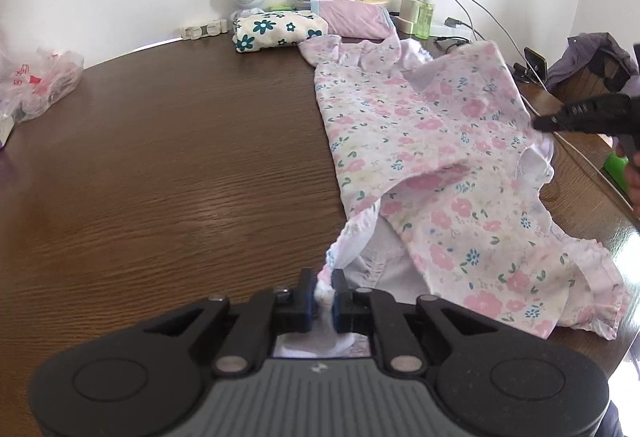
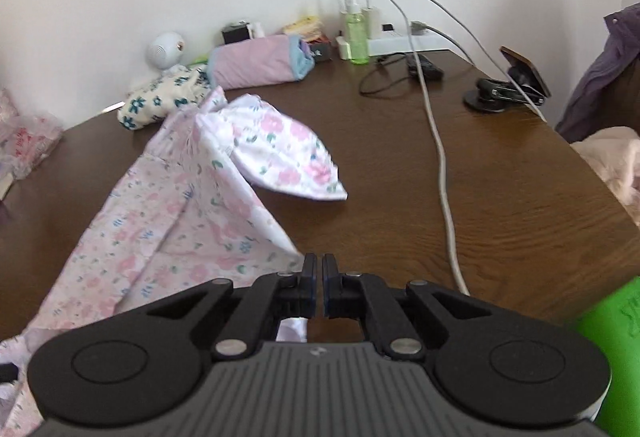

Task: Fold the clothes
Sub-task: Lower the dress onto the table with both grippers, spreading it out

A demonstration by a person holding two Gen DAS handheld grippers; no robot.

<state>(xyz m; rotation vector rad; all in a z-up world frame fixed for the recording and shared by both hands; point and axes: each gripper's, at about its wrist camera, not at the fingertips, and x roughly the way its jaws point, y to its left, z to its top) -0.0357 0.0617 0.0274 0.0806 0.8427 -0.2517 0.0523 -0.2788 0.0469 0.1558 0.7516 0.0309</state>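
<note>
While the left claw (image 1: 324, 283) pinches its hem, the floral garment (image 1: 440, 165) spreads toward the bench's (image 1: 160, 157) far edge beside the closed right claw (image 2: 319, 265).

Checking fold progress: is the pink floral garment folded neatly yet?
Not yet. The pink floral garment lies rumpled across the table, one flap lifted, pale lining showing.

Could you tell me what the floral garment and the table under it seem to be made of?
The floral garment looks like thin, matte woven cloth, perhaps cotton: it creases softly, drapes limply, and its printed pink flowers show paler on the reverse. The table looks like dark brown wood or wood-look laminate with a semi-gloss finish: grain lines run across it and window light reflects off it.
</note>
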